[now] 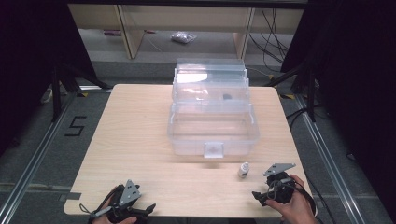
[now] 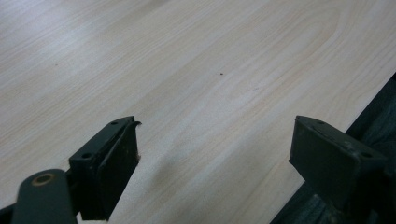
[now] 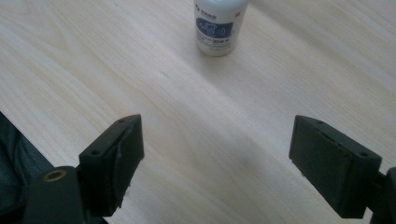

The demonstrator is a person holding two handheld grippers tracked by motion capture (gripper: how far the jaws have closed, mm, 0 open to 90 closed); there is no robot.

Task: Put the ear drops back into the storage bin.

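Small white plastic bottle with a blue label (image 3: pixel 218 25) upright on the pale wooden table (image 1: pixel 140 140), just ahead of the right gripper (image 1: pixel 259 198), jaws spread wide, nothing between. Big clear plastic lidded box (image 1: pixel 212 119) well behind, mid-table. Left gripper (image 1: pixel 148 208) near the front edge, jaws also spread. Bare wood all around.

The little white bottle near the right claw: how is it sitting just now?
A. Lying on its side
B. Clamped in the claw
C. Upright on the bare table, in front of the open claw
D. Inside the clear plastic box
C: the little white bottle stands upright on the wooden table, ahead of the right claw, whose jaws stand wide apart with nothing between them.
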